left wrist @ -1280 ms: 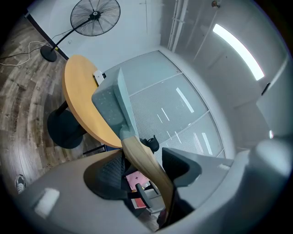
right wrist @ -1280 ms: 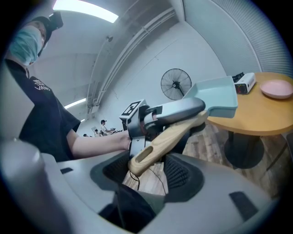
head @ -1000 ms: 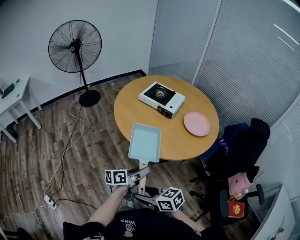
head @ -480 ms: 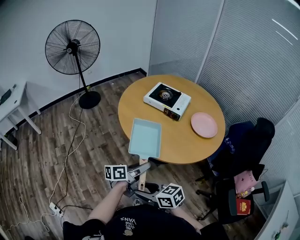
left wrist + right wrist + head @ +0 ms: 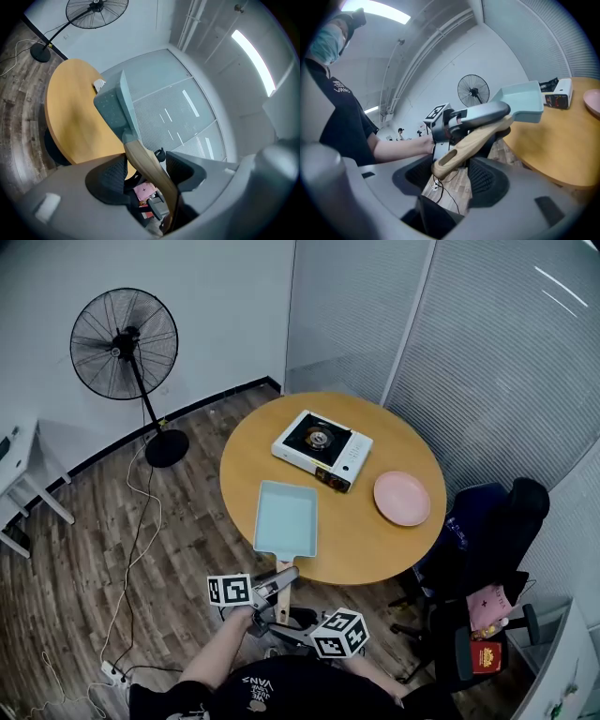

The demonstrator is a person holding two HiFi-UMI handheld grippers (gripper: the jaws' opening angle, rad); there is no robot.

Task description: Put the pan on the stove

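1. Gripping the wooden handle [image 5: 145, 164], the left gripper [image 5: 278, 579] holds the pale-blue rectangular pan [image 5: 287, 518] above the round wooden table's [image 5: 366, 531] near edge.
2. The right gripper [image 5: 451, 180] is unclenched, jaws apart near the handle's end.

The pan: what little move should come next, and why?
Probably carry the pan forward over the table toward the stove. The left gripper holds the pan by its wooden handle above the table's near edge, and the stove sits beyond it with nothing on top.
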